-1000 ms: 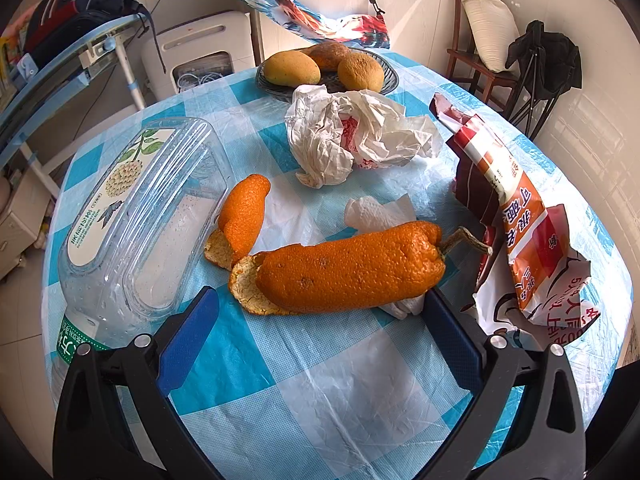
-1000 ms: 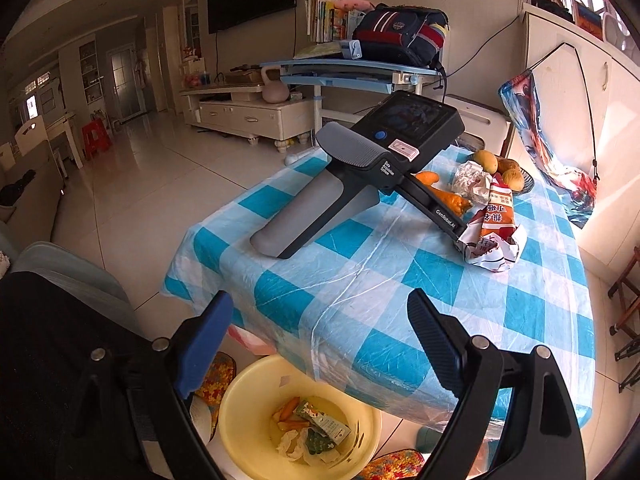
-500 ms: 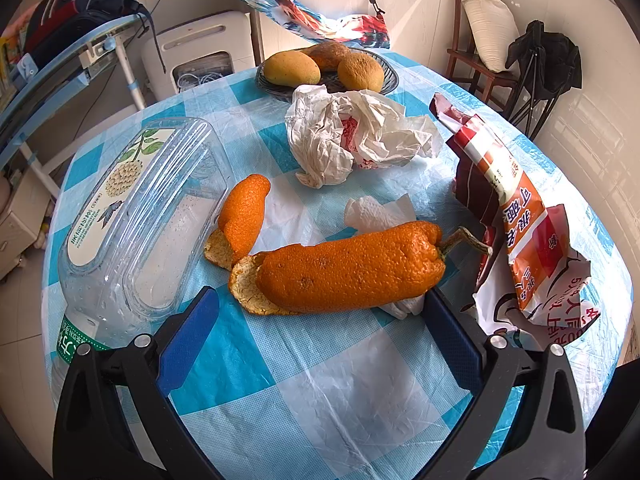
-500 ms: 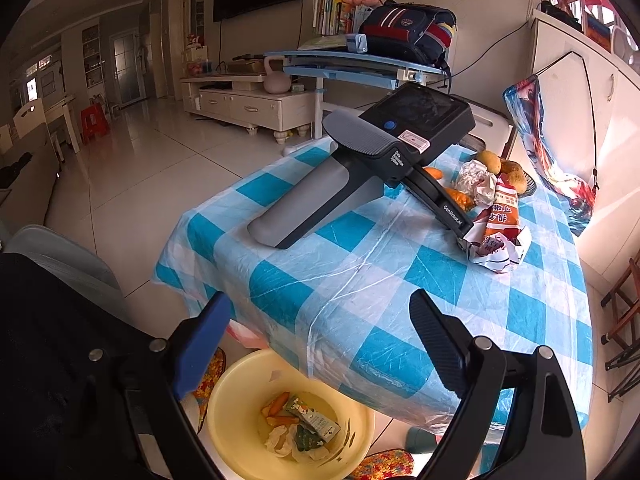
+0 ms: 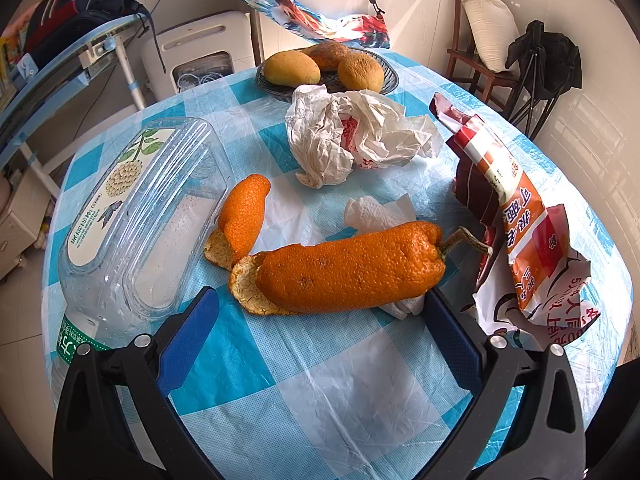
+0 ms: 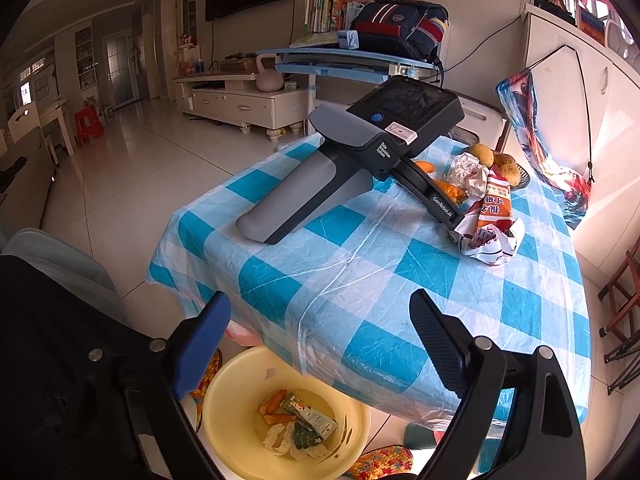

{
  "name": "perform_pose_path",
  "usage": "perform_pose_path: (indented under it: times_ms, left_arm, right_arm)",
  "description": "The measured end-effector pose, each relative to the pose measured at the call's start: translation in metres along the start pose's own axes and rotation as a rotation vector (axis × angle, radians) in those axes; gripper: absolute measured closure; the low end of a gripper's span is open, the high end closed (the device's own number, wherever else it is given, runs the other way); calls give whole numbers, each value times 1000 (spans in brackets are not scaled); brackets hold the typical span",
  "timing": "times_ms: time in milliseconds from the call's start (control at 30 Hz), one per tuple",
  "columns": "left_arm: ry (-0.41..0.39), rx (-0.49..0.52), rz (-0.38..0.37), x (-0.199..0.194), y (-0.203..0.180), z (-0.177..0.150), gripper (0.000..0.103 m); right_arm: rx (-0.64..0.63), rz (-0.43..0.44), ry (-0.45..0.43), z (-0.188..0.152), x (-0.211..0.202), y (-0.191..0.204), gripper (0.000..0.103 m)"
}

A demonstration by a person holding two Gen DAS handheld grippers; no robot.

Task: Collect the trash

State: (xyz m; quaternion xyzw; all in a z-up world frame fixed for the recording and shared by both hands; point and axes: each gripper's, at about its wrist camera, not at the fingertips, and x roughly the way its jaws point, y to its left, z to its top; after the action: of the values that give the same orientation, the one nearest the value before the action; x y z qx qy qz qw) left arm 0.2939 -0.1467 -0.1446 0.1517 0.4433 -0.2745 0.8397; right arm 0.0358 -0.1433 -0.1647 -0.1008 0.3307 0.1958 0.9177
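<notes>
In the left wrist view my left gripper [image 5: 320, 320] rests on the checked table, open, its fingers either side of a long orange peel [image 5: 348, 272] that lies on a white tissue [image 5: 380, 212]. A smaller peel [image 5: 244, 212], a clear plastic bottle [image 5: 132, 216], a crumpled white bag [image 5: 352, 136] and a red snack wrapper [image 5: 516, 220] lie around it. In the right wrist view my right gripper [image 6: 316, 340] is open and empty above a yellow bin [image 6: 248, 412] holding trash, beside the table. The left gripper's body [image 6: 360, 152] lies on the table.
A dish of fruit [image 5: 324, 68] stands at the table's far side. A chair [image 5: 480, 60] with a pillow stands at the wall. In the right wrist view the table's edge [image 6: 360, 364] overhangs the bin; a desk [image 6: 340, 60] and TV cabinet [image 6: 240, 104] stand behind.
The left gripper and the trash on the table have not moved. The right gripper has drifted slightly, so the table and bin sit a little differently in its view.
</notes>
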Motion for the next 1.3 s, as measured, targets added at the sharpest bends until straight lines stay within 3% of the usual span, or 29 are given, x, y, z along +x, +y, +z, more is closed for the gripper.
perform_pose_path:
  times_ms: [433, 733, 933, 1300]
  left_arm:
    - [0, 0, 0, 0, 0, 0, 6]
    - [0, 0, 0, 0, 0, 0, 6]
    - [-1, 0, 0, 0, 0, 0, 6]
    - [13, 1, 0, -2, 0, -1, 6]
  right_arm:
    - [70, 19, -56, 9, -12, -11, 16]
    - [259, 49, -112, 9, -29, -54, 15]
    - [375, 63, -101, 2, -26, -87, 15]
    - [390, 113, -64, 7, -7, -117, 15]
